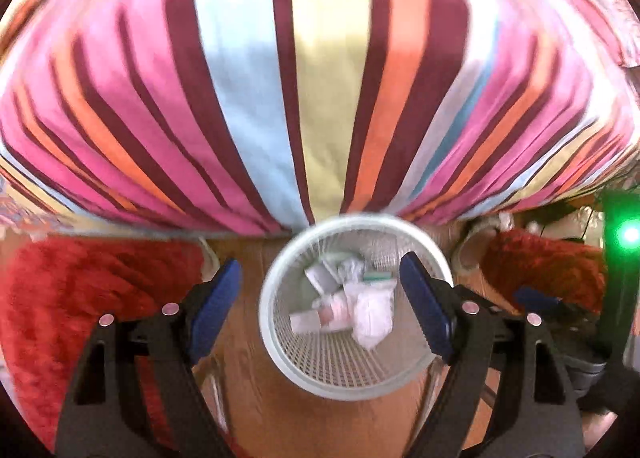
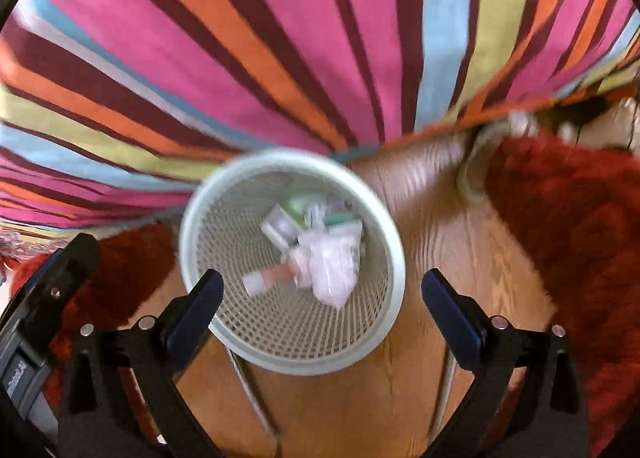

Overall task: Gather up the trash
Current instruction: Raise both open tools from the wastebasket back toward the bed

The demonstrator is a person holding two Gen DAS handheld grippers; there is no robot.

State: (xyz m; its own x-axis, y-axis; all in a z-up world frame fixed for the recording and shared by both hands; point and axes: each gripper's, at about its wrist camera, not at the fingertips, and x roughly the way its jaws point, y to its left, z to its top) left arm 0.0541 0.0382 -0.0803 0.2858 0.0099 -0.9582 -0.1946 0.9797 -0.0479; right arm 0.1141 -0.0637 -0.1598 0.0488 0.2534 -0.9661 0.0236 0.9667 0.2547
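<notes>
Crumpled plastic trash fills the round mesh bin beneath both grippers' empty, spread fingers.

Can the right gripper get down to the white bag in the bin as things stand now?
Probably yes. The right gripper is open and empty, pointing down into the bin. The bin has no lid, and the white bag lies on top of the other trash, so nothing seems to block it.
</notes>
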